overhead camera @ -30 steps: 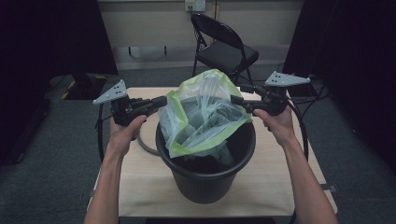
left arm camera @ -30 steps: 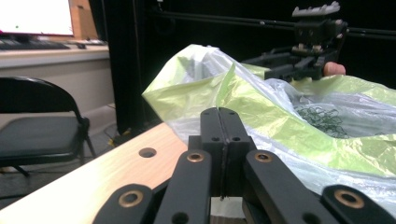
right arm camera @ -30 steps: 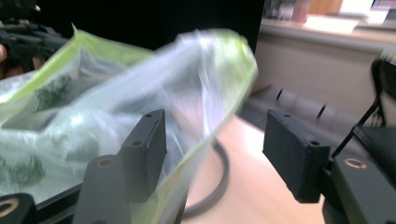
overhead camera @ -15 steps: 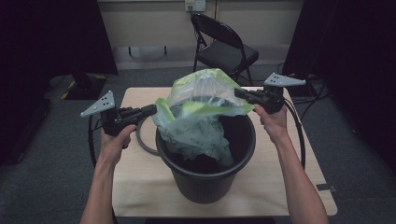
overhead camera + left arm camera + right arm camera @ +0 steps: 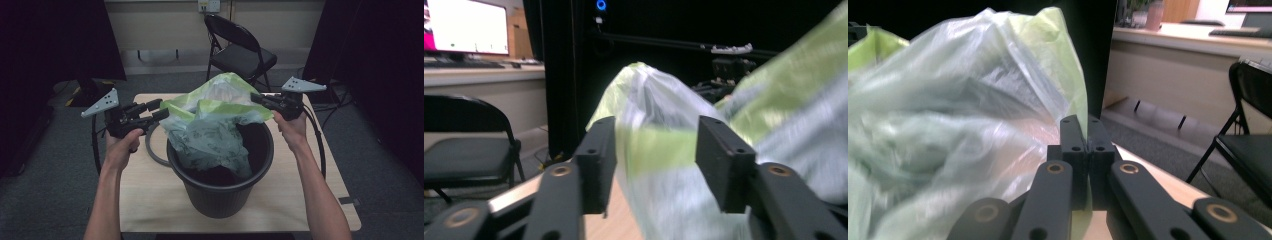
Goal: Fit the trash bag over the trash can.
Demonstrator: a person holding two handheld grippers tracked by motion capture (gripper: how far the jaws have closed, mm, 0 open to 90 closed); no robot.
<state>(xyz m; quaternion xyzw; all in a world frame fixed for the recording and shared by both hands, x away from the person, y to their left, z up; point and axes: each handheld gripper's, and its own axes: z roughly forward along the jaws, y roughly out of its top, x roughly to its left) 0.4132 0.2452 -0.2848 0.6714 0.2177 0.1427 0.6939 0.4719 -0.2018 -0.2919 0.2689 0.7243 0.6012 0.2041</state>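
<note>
High view: a black bin stands at frame centre on the table; a green-rimmed bin bag hangs half inside it, its mouth held above the rim; the left gripper sits at the bag's left edge, the right gripper at its right edge.

Left gripper view: the jaws stand wide apart with the bag between them, nothing pinched.

Right gripper view: the jaws are pressed together on the bag's edge.

The step looks like lining the bin; next, the left gripper needs to close on the hem, then both should stretch the mouth over the rim.
</note>
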